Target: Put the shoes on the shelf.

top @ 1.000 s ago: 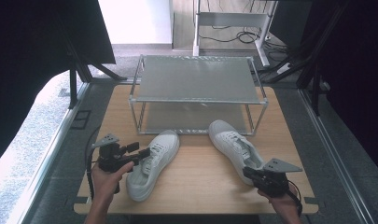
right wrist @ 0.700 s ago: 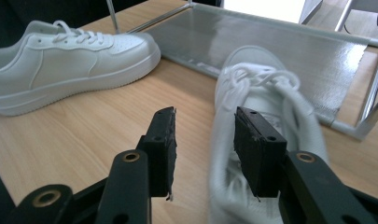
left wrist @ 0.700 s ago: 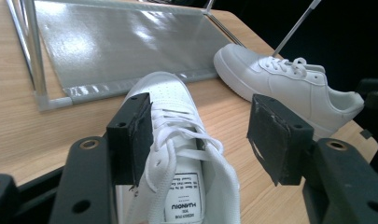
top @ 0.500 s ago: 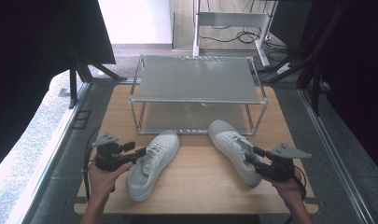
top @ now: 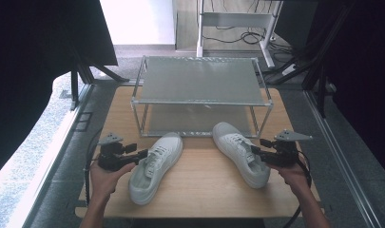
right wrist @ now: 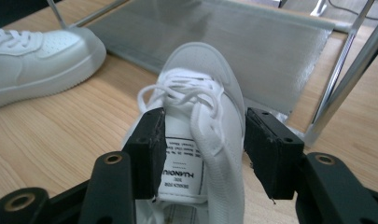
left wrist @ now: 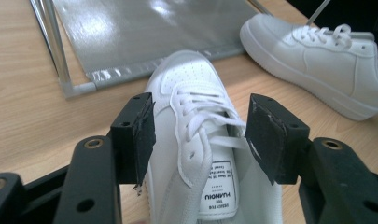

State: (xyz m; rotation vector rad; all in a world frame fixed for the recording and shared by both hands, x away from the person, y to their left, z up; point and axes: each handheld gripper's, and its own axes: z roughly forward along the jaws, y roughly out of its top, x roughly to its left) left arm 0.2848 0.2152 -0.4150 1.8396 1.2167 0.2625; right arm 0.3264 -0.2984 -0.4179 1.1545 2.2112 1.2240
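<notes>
Two white lace-up sneakers lie on the wooden table in front of a metal rack. The left shoe (top: 154, 166) points its toe at the rack. My left gripper (top: 141, 154) reaches it from the left, and in the left gripper view its jaws (left wrist: 200, 133) straddle the laced upper (left wrist: 191, 98). They have just been closing but stand open, pads apart from the shoe. The right shoe (top: 240, 152) lies between the jaws of my right gripper (top: 255, 149), which have just been opening. In the right gripper view that gripper (right wrist: 205, 144) is open around the tongue (right wrist: 182, 172).
A two-tier wire shelf rack (top: 199, 78) stands at the back of the table (top: 204, 199), its low shelf (right wrist: 270, 51) just beyond both toes. Each gripper view also catches the other shoe (left wrist: 326, 60) (right wrist: 37, 60). Cables and a white frame lie on the floor behind.
My right gripper has moved from the right shoe's heel toward the rack and rightward, rising a little, and its jaws have spread. The left gripper and both shoes have stayed put.
</notes>
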